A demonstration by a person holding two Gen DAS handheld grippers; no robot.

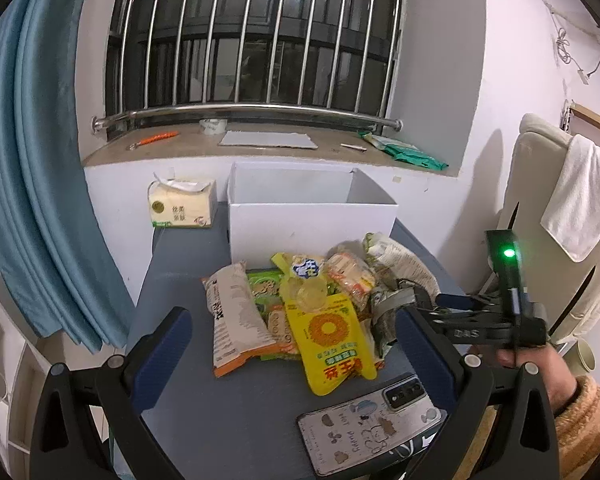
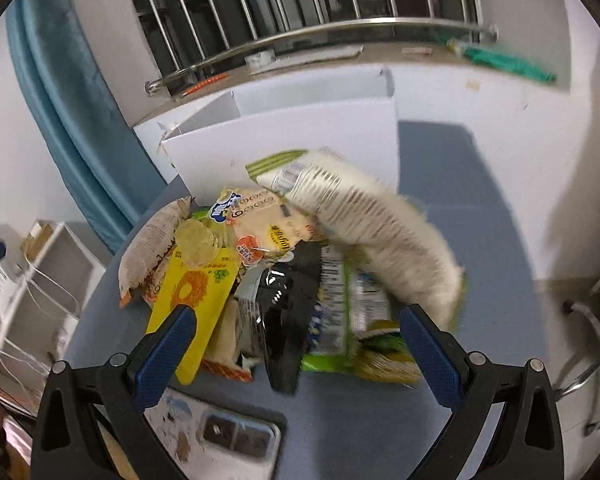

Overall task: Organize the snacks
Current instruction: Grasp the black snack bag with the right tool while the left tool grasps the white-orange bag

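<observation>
On the blue worktop [image 1: 188, 412], snack packets [image 1: 300, 308] lying piled in front of a white box [image 1: 312, 220], phone [image 1: 372, 424] sitting nearest, left hand-held gripper [image 1: 296, 356] hovering with fingers apart, right hand-held gripper [image 2: 296, 354] spreading wide over the pile, holding nothing.

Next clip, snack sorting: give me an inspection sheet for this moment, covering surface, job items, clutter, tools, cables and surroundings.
Surface: grey-blue table.
Job's things: snack packets heaped mid-table, yellow pouch on top; open white box behind them, inside not visible.
Clutter: phone at the near edge; tissue pack left of the box.
Grippers: left tool open, holding nothing; right tool open over the heap.
Cables: white cords on the right wall.
Surroundings: barred window, blue curtain, white towel.
</observation>
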